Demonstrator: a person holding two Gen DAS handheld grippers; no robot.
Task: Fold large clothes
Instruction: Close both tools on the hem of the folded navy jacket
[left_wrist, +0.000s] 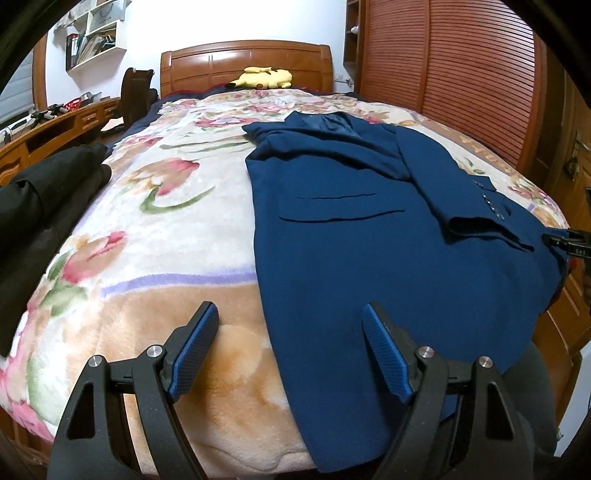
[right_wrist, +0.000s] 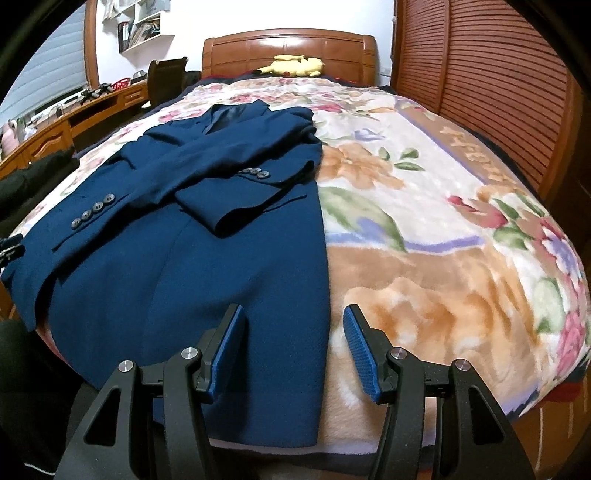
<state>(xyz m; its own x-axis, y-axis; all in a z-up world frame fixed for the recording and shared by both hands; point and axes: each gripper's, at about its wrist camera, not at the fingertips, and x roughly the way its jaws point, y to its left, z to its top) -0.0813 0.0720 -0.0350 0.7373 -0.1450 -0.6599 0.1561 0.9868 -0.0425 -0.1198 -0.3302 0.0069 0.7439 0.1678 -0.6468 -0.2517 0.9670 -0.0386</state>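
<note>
Nearest, left gripper (left_wrist: 290, 314) spread wide over the near left edge of the blue jacket (left_wrist: 388, 258), pinching nothing. Likewise right gripper (right_wrist: 293, 317) spread over its right edge, empty. Jacket flat on the floral blanket (right_wrist: 424, 221), sleeves folded across. Farther, yellow plush toy (left_wrist: 264, 78) by the headboard (left_wrist: 207, 66). Up left, wall shelves (left_wrist: 99, 33) stuffed with papers.

What the two wrist views leave unseen

The blue jacket's (left_wrist: 369, 229) hem drops out of sight over the bed's (right_wrist: 424, 332) foot edge, behind the hand-held gripper frames. The dark clothing (left_wrist: 40, 221) at the bed's left edge is cut by the picture's edge. Items on the wall shelf (left_wrist: 92, 37) are too small to tell.
</note>
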